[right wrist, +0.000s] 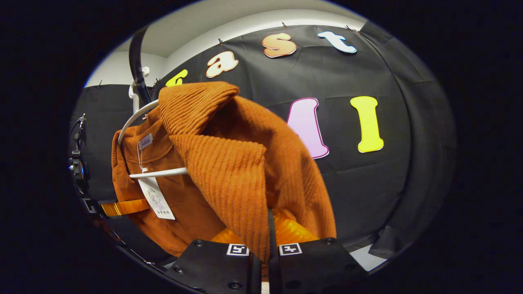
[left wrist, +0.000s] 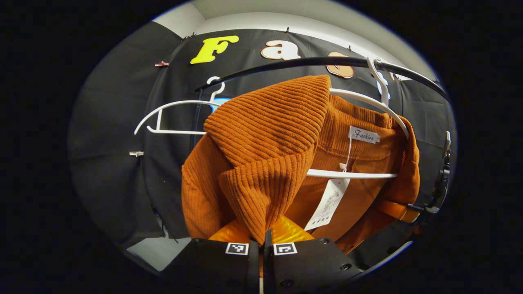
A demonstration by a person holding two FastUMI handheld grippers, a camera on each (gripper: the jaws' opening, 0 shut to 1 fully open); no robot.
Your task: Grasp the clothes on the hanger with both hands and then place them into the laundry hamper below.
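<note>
On the white hanger under the black rail, I see the orange ribbed sweater. My left gripper and right gripper are each clenched nearly closed, pinching a near fold of its knit.

- The orange ribbed knit sweater hangs on a white plastic hanger, hooked over a black curved rail.
- A second, bare white hanger hangs left of it.
- The left tongs sit below the sweater's fold.
</note>
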